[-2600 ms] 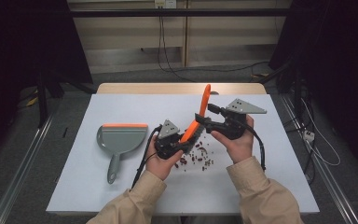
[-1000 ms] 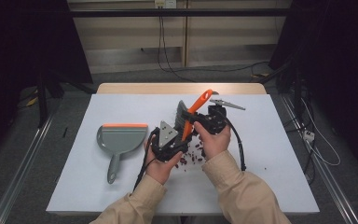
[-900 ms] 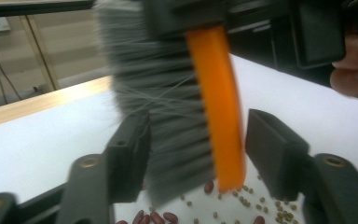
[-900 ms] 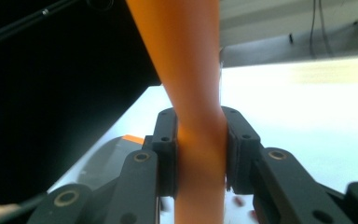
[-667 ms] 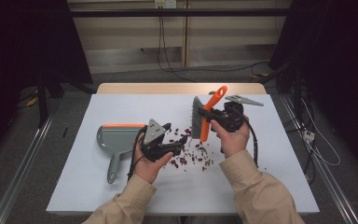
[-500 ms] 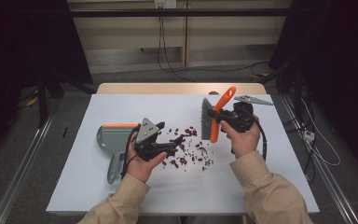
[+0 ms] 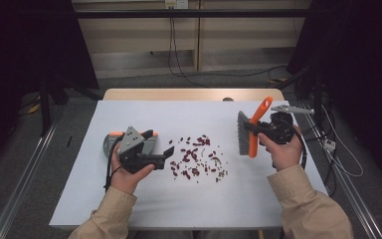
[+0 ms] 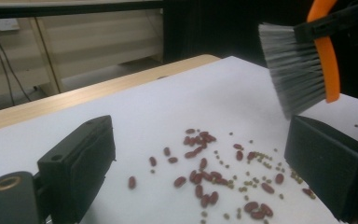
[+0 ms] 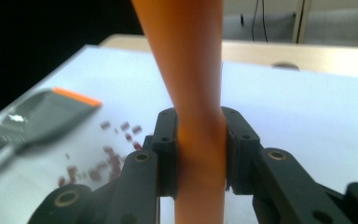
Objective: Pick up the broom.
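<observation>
My right gripper (image 7: 268,130) clamps brush (image 7: 248,133), frame right; beans (image 7: 196,157) lie left of bristles, dustpan (image 7: 113,143) beyond. Left fingers (image 8: 79,163) just opened wide, empty.

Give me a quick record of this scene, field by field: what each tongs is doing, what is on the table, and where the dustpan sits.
surface: white table
left tongs: open, nothing between the jaws, which have just been opening
right tongs: shut on the brush by its orange handle
brush: held off the table, bristles facing the spill
spill: red beans and smaller greenish grains, scattered mid-table between the two hands
dustpan: grey with an orange edge, flat on the table under the left hand
</observation>
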`<state>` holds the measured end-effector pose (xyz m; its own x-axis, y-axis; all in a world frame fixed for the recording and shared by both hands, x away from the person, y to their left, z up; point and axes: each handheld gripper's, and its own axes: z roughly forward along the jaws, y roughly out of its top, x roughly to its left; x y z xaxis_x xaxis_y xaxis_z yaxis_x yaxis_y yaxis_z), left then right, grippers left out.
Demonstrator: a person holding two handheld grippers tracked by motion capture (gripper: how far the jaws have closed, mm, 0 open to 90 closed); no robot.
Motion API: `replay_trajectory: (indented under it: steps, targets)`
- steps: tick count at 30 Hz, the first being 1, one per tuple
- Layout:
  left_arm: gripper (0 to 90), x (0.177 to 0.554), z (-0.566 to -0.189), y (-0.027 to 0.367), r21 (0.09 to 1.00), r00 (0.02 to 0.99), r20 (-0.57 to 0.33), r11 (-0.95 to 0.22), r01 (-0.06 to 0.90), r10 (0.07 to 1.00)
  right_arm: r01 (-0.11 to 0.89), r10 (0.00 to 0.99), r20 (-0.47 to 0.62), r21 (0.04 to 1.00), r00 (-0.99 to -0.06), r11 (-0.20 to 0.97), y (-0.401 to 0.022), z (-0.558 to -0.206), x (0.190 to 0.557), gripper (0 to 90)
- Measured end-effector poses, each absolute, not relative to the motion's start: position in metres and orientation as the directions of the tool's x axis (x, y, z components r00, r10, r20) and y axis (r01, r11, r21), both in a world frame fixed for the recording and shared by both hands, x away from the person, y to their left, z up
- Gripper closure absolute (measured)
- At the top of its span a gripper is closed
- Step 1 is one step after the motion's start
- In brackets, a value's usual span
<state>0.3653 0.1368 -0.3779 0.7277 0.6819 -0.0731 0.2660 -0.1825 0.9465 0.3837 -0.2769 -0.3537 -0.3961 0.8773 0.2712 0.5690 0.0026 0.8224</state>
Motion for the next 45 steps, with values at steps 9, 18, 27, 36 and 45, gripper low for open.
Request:
replay_trajectory:
  steps: [9,18,27,36,45]
  targets:
    - [8.1,0.366,-0.385,0.165,0.941,0.707,-0.075,-0.185,0.284,0.703,0.661,0.913,0.225,0.747,-0.342,0.063,-0.29,-0.374,0.395,70.3]
    - [8.0,0.37,-0.39,0.182,0.938,0.677,-0.098,-0.161,0.309,0.729,0.682,0.924,0.199,0.726,-0.326,0.084,-0.275,-0.399,0.428,70.4]
    - [7.9,0.371,-0.396,0.192,0.939,0.684,-0.114,-0.147,0.312,0.72,0.696,0.918,0.124,0.692,-0.376,0.191,-0.252,-0.413,0.449,70.5]
    - [7.9,0.371,-0.399,0.199,0.937,0.675,-0.117,-0.144,0.318,0.729,0.703,0.919,0.105,0.678,-0.38,0.213,-0.255,-0.419,0.453,64.5]
    - [7.7,0.369,-0.401,0.203,0.937,0.678,-0.12,-0.142,0.319,0.726,0.698,0.908,0.059,0.66,-0.415,0.277,-0.267,-0.408,0.432,57.0]
